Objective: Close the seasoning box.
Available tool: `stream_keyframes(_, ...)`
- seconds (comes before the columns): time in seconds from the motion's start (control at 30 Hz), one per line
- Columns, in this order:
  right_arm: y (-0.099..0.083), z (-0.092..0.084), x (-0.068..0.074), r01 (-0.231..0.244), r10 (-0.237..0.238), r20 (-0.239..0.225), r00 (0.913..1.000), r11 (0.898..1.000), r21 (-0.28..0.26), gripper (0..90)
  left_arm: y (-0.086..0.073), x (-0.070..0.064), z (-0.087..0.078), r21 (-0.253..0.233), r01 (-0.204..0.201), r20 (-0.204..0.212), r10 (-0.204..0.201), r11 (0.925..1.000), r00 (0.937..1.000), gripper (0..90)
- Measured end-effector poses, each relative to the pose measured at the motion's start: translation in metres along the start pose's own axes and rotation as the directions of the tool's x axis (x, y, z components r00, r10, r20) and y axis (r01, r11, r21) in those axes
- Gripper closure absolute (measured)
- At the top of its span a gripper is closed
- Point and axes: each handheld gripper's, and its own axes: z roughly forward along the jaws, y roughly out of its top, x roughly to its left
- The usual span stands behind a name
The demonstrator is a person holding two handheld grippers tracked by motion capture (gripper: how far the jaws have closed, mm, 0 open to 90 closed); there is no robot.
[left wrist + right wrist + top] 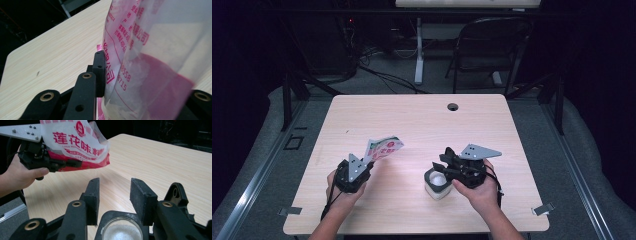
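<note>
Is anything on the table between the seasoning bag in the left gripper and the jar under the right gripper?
Nothing visible. The bag is clamped in the left gripper above bare table. The jar of white granules sits open-topped below the right gripper, whose fingers stand apart.

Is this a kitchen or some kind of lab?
Probably a lab or recording room, not a kitchen: a bare wooden table stands in a dark room, cables trail over the grey floor behind it, and a folding chair stands by.
</note>
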Motion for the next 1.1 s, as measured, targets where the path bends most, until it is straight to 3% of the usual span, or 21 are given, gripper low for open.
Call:
stream_keyframes(0.17,0.0,0.001,-0.001,-0.008,0.008,0.007,0.9999,0.999,0.033,58.7,-0.006,0.011,-0.005,0.003,0.026,-0.026,-0.026,0.9997,0.9993,74.1)
stream_keyframes(0.3,0.001,0.002,-0.002,-0.01,0.009,0.009,0.9999,0.996,0.09,59.8,-0.011,0.02,-0.009,0.006,0.044,-0.051,-0.044,0.999,0.9977,74.1)
stream_keyframes(0.53,0.0,0.006,-0.001,-0.01,0.01,0.003,0.9999,0.987,0.159,60.7,-0.021,0.033,-0.013,0.0,0.099,-0.106,-0.098,0.9951,0.9895,74.1)
stream_keyframes(0.77,-0.001,0.009,-0.001,-0.027,0.029,-0.006,0.9996,0.979,0.2,61.6,-0.029,0.043,-0.015,0.008,0.138,-0.177,-0.135,0.9904,0.975,73.8)
stream_keyframes(0.87,-0.001,0.009,-0.001,-0.035,0.038,-0.01,0.9992,0.978,0.208,62.2,-0.033,0.048,-0.015,0.01,0.16,-0.208,-0.154,0.9871,0.9659,73.6)
stream_keyframes(1.1,-0.001,0.009,-0.001,-0.039,0.044,-0.017,0.9989,0.976,0.215,63.0,-0.039,0.055,-0.016,0.022,0.194,-0.25,-0.183,0.9807,0.9509,73.2)
